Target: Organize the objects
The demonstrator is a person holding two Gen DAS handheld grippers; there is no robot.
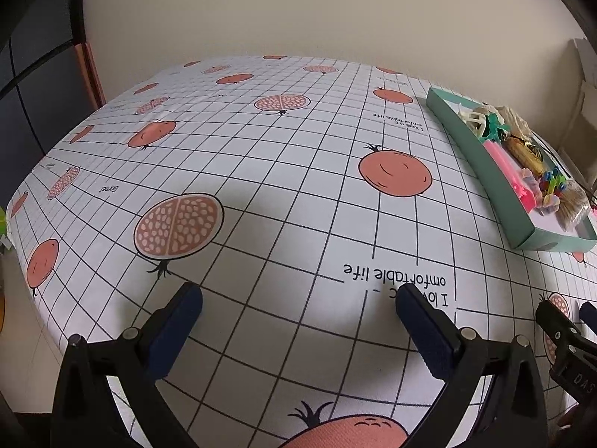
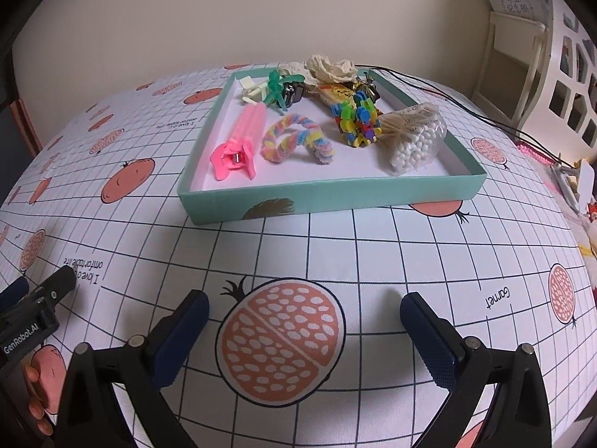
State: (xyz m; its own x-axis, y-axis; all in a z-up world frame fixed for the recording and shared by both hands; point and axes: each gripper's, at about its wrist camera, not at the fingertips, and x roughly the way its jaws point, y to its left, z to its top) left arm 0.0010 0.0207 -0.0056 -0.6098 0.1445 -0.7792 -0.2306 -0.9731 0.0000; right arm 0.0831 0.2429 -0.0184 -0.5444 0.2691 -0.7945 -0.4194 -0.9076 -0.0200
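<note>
A shallow teal box stands on the table ahead of my right gripper, which is open and holds nothing. Inside lie a pink hair claw, a pastel fuzzy loop, a green clip, a bright plastic chain, a bag of cotton swabs, cream lace and several other small items. In the left wrist view the same box sits far right. My left gripper hangs open over bare tablecloth, well left of the box.
The table wears a white grid cloth with pomegranate prints. Black cables trail behind the box. White shelving and clutter stand at the right; a dark cabinet is at the left. Each gripper shows at the other view's edge.
</note>
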